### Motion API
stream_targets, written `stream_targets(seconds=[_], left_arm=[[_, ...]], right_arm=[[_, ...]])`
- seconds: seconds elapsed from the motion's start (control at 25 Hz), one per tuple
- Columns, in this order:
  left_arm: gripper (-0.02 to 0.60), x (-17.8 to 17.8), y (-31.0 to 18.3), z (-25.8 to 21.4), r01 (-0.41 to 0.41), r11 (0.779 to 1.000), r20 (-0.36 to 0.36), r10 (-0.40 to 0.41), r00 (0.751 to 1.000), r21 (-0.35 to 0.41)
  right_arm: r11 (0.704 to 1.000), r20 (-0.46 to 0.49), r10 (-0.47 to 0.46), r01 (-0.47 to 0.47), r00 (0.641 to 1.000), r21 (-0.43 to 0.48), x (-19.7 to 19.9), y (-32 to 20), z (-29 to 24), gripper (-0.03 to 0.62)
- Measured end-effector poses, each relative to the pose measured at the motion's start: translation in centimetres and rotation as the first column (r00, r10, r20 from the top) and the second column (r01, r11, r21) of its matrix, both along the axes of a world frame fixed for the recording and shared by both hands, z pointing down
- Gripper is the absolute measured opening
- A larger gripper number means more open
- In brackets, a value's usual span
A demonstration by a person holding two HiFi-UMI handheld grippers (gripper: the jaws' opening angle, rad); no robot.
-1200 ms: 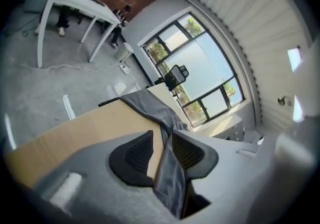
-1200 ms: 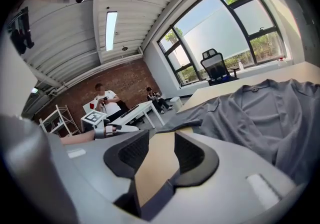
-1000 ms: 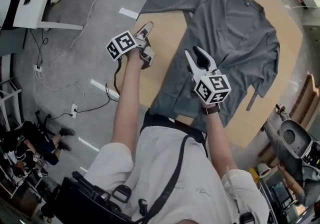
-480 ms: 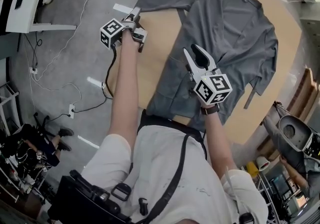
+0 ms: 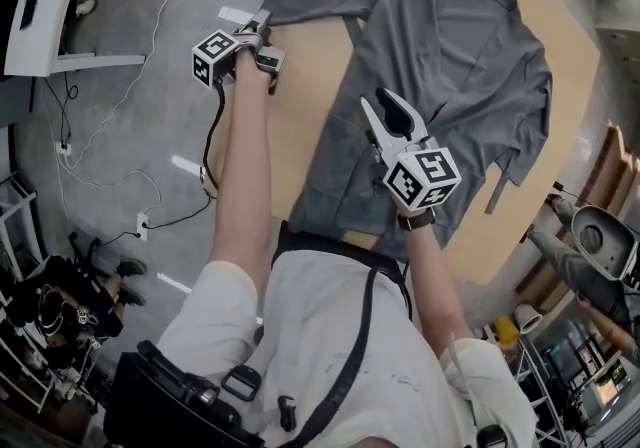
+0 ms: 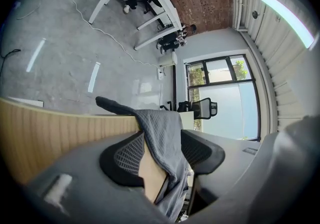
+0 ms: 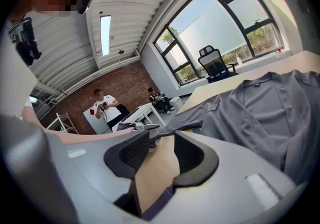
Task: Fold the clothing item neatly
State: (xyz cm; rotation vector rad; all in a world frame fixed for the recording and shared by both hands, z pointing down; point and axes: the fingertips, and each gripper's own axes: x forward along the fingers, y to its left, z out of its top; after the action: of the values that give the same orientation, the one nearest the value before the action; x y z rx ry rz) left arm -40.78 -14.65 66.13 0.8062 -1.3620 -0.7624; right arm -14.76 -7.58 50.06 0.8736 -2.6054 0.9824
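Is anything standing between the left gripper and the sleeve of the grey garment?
Nothing visible does. The left gripper has just been opening its fingers, and the end of the sleeve lies between them at the edge of the table.

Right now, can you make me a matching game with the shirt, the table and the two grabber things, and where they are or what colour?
Things:
1 shirt
2 table
3 left gripper
4 right gripper

Clues:
A light wood colour
B open, sleeve between its jaws
C grey, spread out
D open and empty, over the shirt's edge

Pairs: 1-C, 2-A, 3-B, 4-D.

The left gripper's jaws have just been opening, and the sleeve hangs between them.
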Motion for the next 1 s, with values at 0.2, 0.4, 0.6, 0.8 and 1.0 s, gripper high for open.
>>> stream_targets(seconds=[0.2,0.4,0.6,0.8,1.0], left_arm=[[0.206,-0.7,-1.1,0.3,0.006,0.999,0.000,-0.006,1.000,-0.050],[0.015,-1.3,-0.1,2.0,0.014,0.990,0.054,-0.007,0.999,-0.139],[0.008,-1.5,-1.2,-0.5,-0.012,1.000,0.148,0.011,0.989,0.002],[0.006,-1.2,-2.5,-4.7,-0.057,0.995,0.293,0.031,0.956,0.080],[0.005,1.6,-4.7,-9.2,-0.195,0.975,0.479,0.123,0.869,0.104]], right_arm=[[1.000,0.009,0.016,-0.015,1.000,-0.011,0.4,-0.1,0.1,0.152],[0.999,0.008,0.032,-0.032,0.999,-0.016,1.2,-0.2,0.1,0.152],[0.997,0.012,0.081,-0.080,0.997,-0.019,3.2,-0.7,-0.2,0.152],[0.990,0.020,0.141,-0.141,0.990,-0.022,5.8,-1.2,-0.5,0.144],[0.985,0.015,0.173,-0.173,0.985,-0.016,8.0,-1.3,-0.7,0.144]])
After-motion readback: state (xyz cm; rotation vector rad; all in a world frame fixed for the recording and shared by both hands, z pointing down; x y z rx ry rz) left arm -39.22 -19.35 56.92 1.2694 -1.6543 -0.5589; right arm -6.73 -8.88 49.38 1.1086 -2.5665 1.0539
